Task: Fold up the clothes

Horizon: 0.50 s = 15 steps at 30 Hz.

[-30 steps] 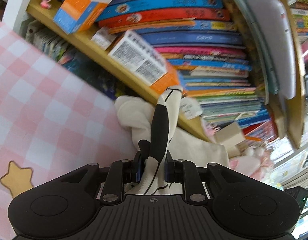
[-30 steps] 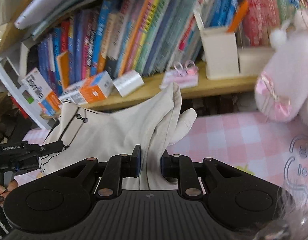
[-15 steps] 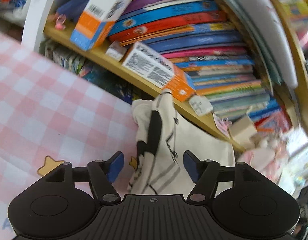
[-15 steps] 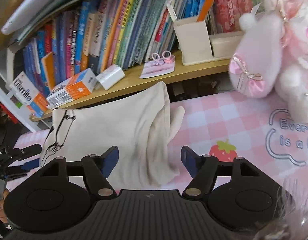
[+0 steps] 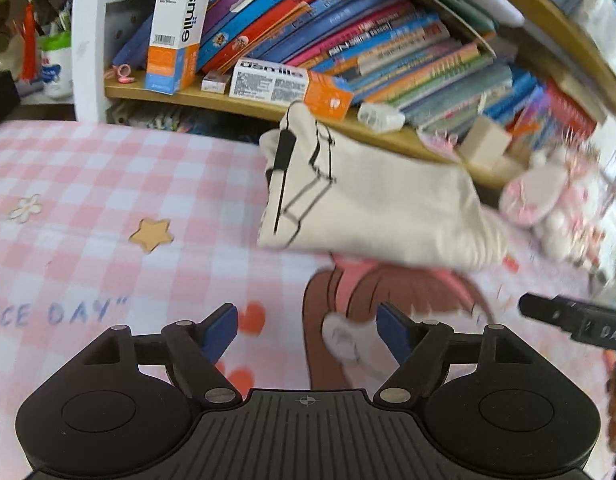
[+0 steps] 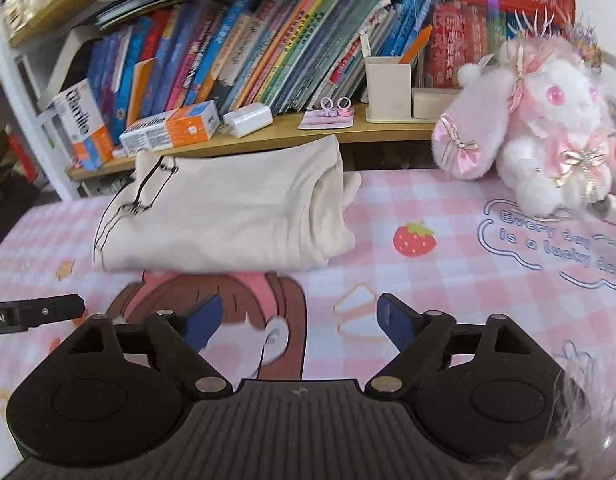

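Observation:
A cream garment [image 5: 371, 208] with a black line print lies folded in a flat bundle on the pink checked table cover [image 5: 88, 184], close to the bookshelf. The same folded garment [image 6: 228, 216] fills the middle of the right wrist view. My left gripper [image 5: 307, 330] hangs well short of it, jaws opening, nothing between the blue pads. My right gripper [image 6: 299, 320] is also drawn back from the garment, jaws opening and empty. The right gripper's finger [image 5: 575, 320] pokes in at the left wrist view's right edge; the left gripper's finger [image 6: 32, 314] shows at the other view's left edge.
A wooden shelf [image 6: 292, 132] behind the table holds slanted books, orange-and-white boxes [image 6: 172, 130] and a cream pen holder [image 6: 387, 88]. A pink and white plush toy [image 6: 547, 132] sits at the table's back right. A white frame post [image 5: 88, 40] stands at the left.
Both grippers let go of the garment, opened wide and pulled back from it. The garment dropped from a held-up fold into a flat bundle on the table.

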Each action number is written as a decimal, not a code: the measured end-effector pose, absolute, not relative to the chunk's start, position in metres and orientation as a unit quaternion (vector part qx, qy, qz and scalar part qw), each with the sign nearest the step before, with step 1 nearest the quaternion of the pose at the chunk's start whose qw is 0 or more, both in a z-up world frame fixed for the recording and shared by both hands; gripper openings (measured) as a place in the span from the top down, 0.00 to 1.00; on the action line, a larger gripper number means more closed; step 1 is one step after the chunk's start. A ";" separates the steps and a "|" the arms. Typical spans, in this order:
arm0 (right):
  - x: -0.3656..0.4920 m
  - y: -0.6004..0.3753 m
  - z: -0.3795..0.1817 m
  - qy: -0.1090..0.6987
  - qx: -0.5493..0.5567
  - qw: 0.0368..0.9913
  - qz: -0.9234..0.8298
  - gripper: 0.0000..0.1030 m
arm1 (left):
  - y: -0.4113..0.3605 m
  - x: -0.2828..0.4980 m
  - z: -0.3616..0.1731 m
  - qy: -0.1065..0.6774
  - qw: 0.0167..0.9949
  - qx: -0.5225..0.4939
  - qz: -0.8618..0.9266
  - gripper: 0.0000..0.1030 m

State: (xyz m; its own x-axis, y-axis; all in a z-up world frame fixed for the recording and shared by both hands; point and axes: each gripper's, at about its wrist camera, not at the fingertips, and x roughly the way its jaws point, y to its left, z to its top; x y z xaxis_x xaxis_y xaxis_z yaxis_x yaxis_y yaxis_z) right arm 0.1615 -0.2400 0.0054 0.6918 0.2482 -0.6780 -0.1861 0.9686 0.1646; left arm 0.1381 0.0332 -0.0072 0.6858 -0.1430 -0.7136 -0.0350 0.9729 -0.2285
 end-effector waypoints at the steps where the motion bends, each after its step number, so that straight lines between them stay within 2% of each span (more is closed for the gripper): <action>1: 0.155 -0.239 0.005 0.373 0.036 0.920 0.118 0.14 | 0.030 0.132 -0.008 0.395 0.912 -0.105 -0.025 0.20; 8: 0.116 -0.235 0.000 0.370 0.018 0.923 0.102 0.08 | 0.016 0.098 -0.006 0.380 0.922 -0.070 -0.012 0.17; 15: 0.086 -0.240 -0.007 0.369 0.026 0.925 0.083 0.04 | 0.009 0.072 0.001 0.348 0.936 -0.051 -0.020 0.09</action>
